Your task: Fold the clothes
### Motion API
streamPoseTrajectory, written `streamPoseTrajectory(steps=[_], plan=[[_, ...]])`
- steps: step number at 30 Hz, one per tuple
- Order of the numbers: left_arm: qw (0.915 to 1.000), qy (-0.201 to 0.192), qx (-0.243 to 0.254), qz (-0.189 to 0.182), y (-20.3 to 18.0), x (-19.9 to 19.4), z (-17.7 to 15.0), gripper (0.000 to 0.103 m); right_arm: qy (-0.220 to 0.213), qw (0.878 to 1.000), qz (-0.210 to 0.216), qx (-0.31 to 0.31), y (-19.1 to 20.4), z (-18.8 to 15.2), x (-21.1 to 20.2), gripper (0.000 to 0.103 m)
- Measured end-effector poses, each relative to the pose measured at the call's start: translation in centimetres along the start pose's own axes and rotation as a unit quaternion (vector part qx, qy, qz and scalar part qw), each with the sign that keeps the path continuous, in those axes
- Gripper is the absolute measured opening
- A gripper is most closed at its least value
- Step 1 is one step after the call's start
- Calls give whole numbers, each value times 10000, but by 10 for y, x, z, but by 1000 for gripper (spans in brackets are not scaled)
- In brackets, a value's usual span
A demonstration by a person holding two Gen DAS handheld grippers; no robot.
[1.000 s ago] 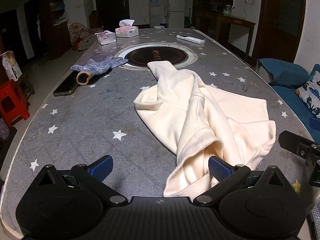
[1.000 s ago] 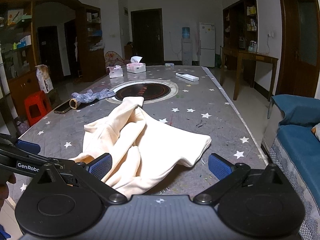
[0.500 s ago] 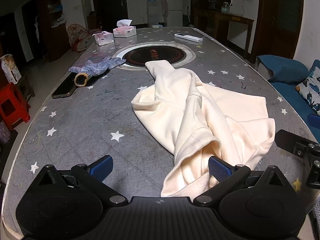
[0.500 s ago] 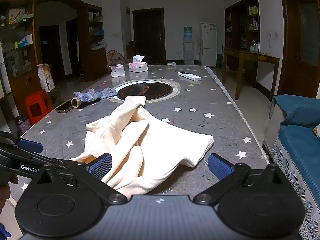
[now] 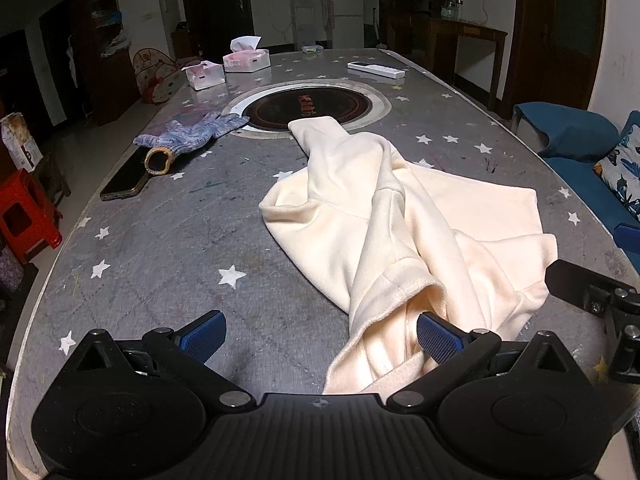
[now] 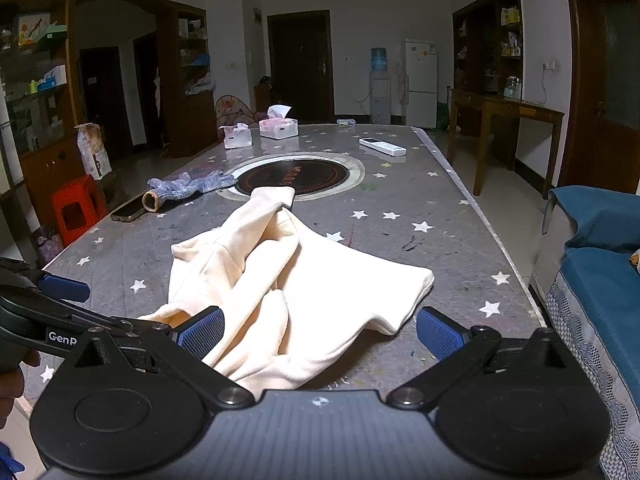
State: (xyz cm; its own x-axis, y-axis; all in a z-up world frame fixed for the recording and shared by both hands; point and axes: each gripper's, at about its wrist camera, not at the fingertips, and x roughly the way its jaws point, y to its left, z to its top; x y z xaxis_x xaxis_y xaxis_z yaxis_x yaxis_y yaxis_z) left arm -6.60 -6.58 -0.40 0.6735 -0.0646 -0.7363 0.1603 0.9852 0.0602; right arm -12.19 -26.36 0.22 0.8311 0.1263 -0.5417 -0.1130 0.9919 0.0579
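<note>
Little has shifted since the earlier frames: both tools hang a touch lower and nearer over the near edge of the grey star-printed desk, cloth unmoved.

Left tool: jaws spread wide, nothing pinched. Its right blue pad sits against the near folds of the crumpled cream fleece garment; left pad over bare desk.

Right tool: jaws likewise spread, empty, straddling the garment's near hem. Left tool's arm shows at that view's left edge.

Garment lies bunched on the near right half of the desk, one sleeve reaching toward the centre, cuff resting on the rim of the round black inset hotplate.

Left side, mid-desk: dark flat phone near the edge, blue-grey knitted work glove partly overlapping it.

Far end: two pink-and-white tissue boxes toward the left, white slim remote control toward the right edge.
</note>
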Motion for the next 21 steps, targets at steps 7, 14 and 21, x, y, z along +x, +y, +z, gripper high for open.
streamPoseTrajectory(steps=[7, 14, 21], plan=[[10000, 24, 46, 20, -1, 5, 3, 103, 51, 10000, 4, -3, 0, 1, 6, 103], [9999, 48, 95, 38, -2, 11, 8, 103, 99, 9999, 41, -2, 0, 0, 11, 103], [9999, 86, 130, 44, -3, 17, 12, 103, 141, 9999, 71, 4, -1, 2, 17, 103]])
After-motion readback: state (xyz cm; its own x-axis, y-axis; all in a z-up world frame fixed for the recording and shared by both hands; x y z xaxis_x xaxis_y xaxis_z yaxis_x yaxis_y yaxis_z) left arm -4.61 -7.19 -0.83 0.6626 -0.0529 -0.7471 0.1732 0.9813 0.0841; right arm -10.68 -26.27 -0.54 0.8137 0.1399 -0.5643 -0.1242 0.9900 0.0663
